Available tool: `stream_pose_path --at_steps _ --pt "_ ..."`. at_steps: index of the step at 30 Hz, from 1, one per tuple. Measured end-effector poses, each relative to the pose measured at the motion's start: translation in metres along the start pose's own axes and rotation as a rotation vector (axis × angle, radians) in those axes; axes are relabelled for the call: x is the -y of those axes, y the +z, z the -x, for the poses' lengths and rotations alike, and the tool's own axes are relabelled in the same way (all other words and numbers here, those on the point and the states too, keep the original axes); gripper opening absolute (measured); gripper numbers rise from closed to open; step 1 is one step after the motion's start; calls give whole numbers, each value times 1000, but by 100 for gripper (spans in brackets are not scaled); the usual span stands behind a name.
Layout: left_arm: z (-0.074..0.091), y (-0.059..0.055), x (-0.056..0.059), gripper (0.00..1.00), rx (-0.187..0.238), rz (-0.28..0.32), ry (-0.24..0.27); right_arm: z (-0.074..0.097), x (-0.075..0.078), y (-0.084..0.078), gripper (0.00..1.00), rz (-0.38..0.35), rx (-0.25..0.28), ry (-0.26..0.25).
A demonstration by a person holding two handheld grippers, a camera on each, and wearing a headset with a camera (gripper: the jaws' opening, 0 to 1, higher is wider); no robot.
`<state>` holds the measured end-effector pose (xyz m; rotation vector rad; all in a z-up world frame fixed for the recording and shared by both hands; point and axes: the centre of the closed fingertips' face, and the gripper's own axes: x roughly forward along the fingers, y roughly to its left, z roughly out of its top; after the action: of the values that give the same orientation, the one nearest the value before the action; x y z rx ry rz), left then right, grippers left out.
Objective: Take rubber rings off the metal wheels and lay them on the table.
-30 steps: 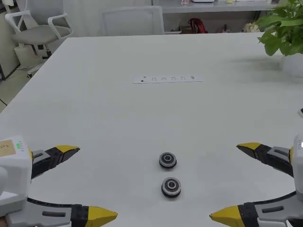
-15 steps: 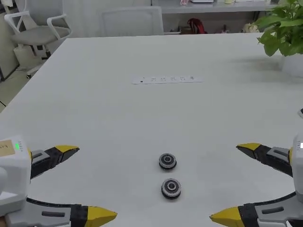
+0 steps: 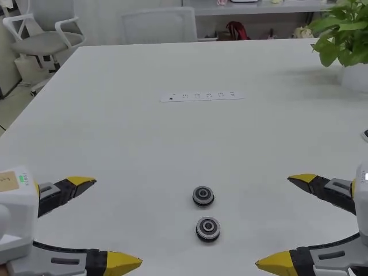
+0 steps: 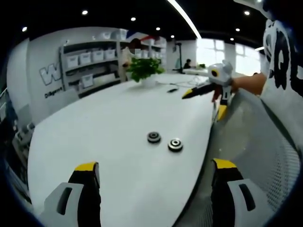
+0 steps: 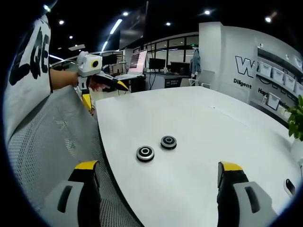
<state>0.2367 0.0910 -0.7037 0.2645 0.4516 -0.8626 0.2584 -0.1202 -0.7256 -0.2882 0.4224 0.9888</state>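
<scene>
Two small metal wheels with dark rubber rings lie flat near the table's front edge: one [image 3: 203,196] farther from me, the other [image 3: 207,228] closer. The left gripper view shows them as wheel [image 4: 153,137] and wheel [image 4: 175,144]; the right gripper view as wheel [image 5: 168,142] and wheel [image 5: 145,153]. My left gripper [image 3: 109,223] is open at the lower left, well apart from the wheels. At the lower right my right gripper [image 3: 287,221] is open too, nothing between its yellow tips. The wheels sit midway between both grippers.
A white power strip [image 3: 202,96] is set into the white table [image 3: 172,132] farther back. A potted plant [image 3: 344,37] stands at the far right corner. Office chairs [image 3: 43,31] stand beyond the far edge.
</scene>
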Motion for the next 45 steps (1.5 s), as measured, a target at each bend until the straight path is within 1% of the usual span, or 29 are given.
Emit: stream_pose_path --at_steps 9,15,22,31,35,36,39,45 --pt "0 1 0 100 8 -5 2 0 -1 0 100 0 1 3" --pt "0 -1 1 100 5 -4 -1 0 -1 -1 100 -1 2 10" --pt "0 2 0 99 11 -5 -4 -1 -1 1 100 2 9 16" --pt "-3 8 -2 98 11 -32 -18 -7 -1 15 97 49 35 51" --pt "-6 13 -3 97 19 -48 -28 -10 -3 24 95 54 63 78" --pt "-7 15 -3 97 25 -53 -38 -10 -2 25 94 56 65 80" --pt "-10 18 -3 97 24 -61 -59 -13 -2 28 92 68 69 91" --pt "-15 22 -5 94 28 -76 -79 -19 -3 30 87 96 63 127"
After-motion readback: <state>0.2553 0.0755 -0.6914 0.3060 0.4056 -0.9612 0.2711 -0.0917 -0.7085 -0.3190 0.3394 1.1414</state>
